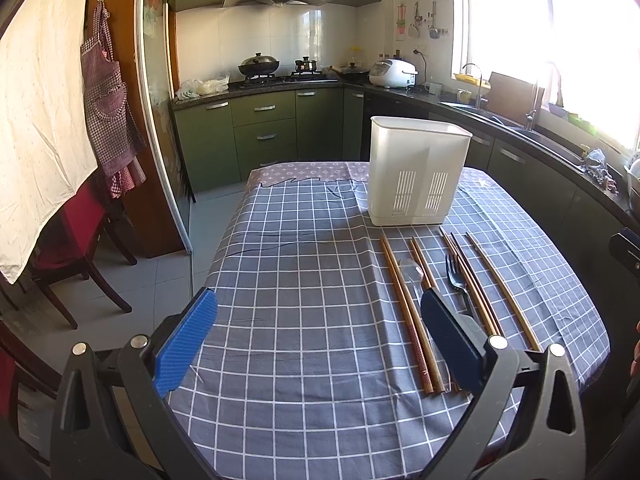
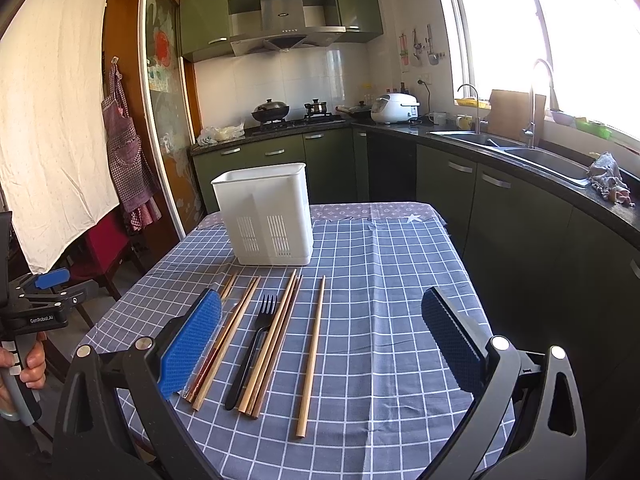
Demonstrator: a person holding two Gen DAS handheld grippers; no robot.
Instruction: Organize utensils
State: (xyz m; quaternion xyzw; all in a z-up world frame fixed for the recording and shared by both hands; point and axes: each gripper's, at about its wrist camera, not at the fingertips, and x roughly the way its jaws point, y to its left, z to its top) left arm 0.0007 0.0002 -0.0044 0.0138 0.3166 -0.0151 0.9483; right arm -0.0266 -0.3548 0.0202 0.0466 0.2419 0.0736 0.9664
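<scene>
My right gripper hangs spread and empty with the chopsticks and black fork lying lengthwise at lower centre of its view, pointing at the white holder, nearer than my equally spread left gripper.

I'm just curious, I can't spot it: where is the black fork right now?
The black fork lies flat on the checked tablecloth among the wooden chopsticks, its tines pointing toward the white utensil holder behind.
</scene>
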